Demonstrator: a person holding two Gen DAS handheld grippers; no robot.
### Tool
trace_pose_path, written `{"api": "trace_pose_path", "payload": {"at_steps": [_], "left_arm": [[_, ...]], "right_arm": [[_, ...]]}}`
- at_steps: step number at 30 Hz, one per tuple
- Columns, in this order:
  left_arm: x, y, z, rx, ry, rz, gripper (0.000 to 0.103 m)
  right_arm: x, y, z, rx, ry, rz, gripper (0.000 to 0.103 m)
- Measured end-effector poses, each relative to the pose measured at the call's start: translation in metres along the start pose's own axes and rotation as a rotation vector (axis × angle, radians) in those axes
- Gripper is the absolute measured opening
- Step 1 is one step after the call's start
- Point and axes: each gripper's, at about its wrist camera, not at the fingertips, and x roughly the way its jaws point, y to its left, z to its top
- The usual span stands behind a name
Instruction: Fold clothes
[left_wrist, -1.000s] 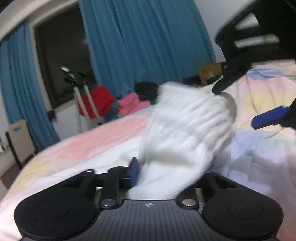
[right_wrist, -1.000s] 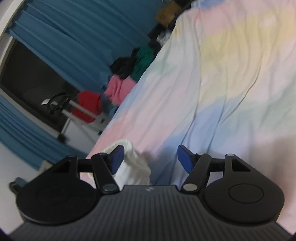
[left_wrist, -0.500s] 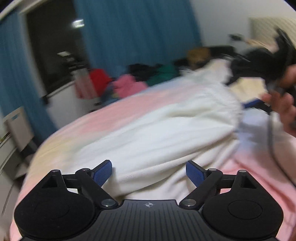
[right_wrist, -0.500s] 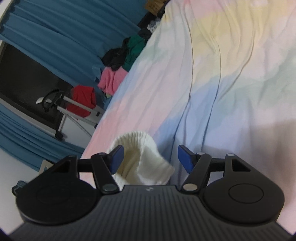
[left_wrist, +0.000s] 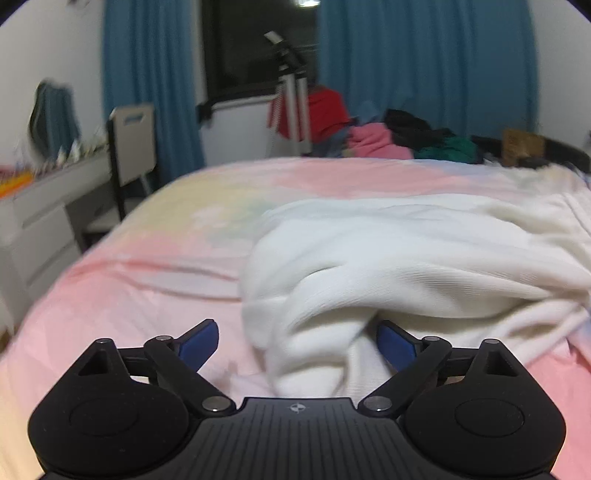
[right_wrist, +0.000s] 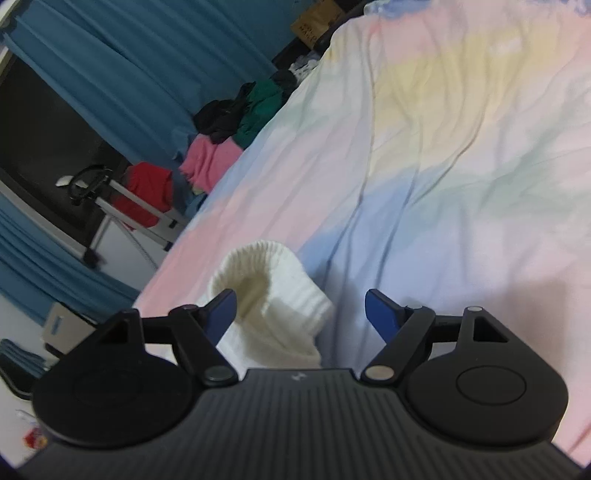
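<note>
A bedroom with blue curtains (left_wrist: 424, 74) is seen, and a bed (left_wrist: 155, 266) covered in a pastel sheet carries the work. The jaws of the left gripper (left_wrist: 297, 345) are spread wide and hold nothing; a second ago they were clamped on a bunched fold of the white knitted garment (left_wrist: 406, 258), which has since been let go and laid out. The garment now lies crumpled on the right half of the bed, its near folds bulging up between the left fingers (left_wrist: 197, 341). The jaws of the right gripper (right_wrist: 300, 314) are likewise wide, as they were before, with a ribbed cuff (right_wrist: 273, 291) standing open just beyond them, toward the left finger. Further off, a pile of red, pink, green and black clothes (left_wrist: 373, 138) is heaped at the far edge, beside a metal stand (left_wrist: 291, 99). The release suggests a re-grip is in hand; the garment is judged not yet folded.
</note>
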Motion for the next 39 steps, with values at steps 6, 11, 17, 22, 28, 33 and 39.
{"api": "trace_pose_path", "payload": {"at_steps": [6, 11, 17, 22, 28, 33, 39], "left_arm": [[0.005, 0.034, -0.003, -0.227, 0.042, -0.057, 0.091], [0.007, 0.051, -0.002, -0.336, 0.028, -0.106, 0.074], [0.004, 0.068, 0.0, -0.448, -0.016, -0.174, 0.041], [-0.009, 0.089, 0.009, -0.519, -0.076, -0.203, 0.031], [-0.032, 0.13, 0.017, -0.572, -0.081, -0.223, 0.029], [-0.046, 0.164, 0.016, -0.516, -0.007, -0.203, 0.03], [-0.031, 0.164, 0.001, -0.478, 0.191, -0.171, 0.034]], "right_arm": [[-0.007, -0.014, -0.014, 0.078, 0.046, -0.008, 0.08], [0.006, -0.006, -0.025, 0.075, 0.128, 0.111, 0.08], [0.032, 0.006, -0.043, 0.023, 0.201, 0.111, 0.081], [0.025, 0.02, -0.048, -0.07, 0.158, 0.174, 0.079], [0.016, 0.038, -0.054, -0.182, 0.107, 0.249, 0.052], [0.011, 0.053, -0.059, -0.274, 0.074, 0.303, 0.046], [0.039, 0.038, -0.056, -0.218, 0.256, 0.2, 0.052]]}}
